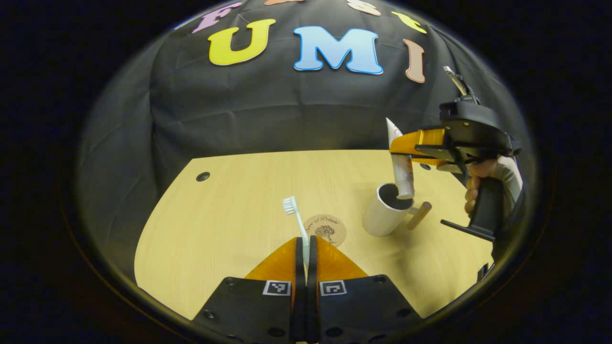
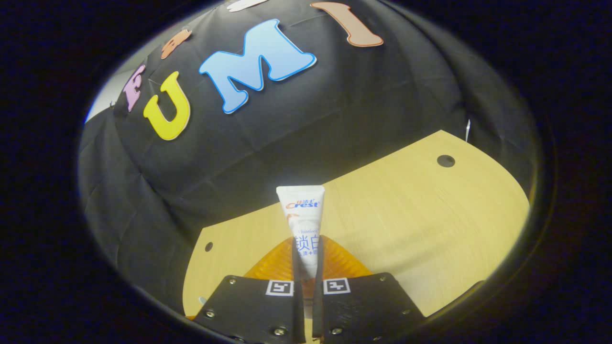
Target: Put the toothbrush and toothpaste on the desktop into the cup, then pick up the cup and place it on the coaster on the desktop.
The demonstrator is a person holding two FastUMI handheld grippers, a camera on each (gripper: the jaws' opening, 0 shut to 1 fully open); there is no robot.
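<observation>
In the left gripper view my left gripper (image 1: 306, 241) is shut on a white toothbrush (image 1: 297, 220), whose bristle head points up and away above the desktop. Farther right stands a white cup (image 1: 382, 217) with a wooden handle (image 1: 419, 215). The right gripper (image 1: 404, 153), held by a hand (image 1: 478, 179), grips a white toothpaste tube (image 1: 402, 167) upright, its cap end at the cup's mouth. In the right gripper view my right gripper (image 2: 306, 246) is shut on the toothpaste tube (image 2: 302, 217), whose flat end sticks out ahead. A round coaster (image 1: 327, 229) lies just beyond my left fingertips, left of the cup.
The light wooden desktop (image 1: 229, 229) has a dark cable hole (image 1: 202, 176) at its far left and another cable hole (image 2: 445, 161) in the right gripper view. Black cloth wall (image 1: 287, 110) rises behind the desk's far edge.
</observation>
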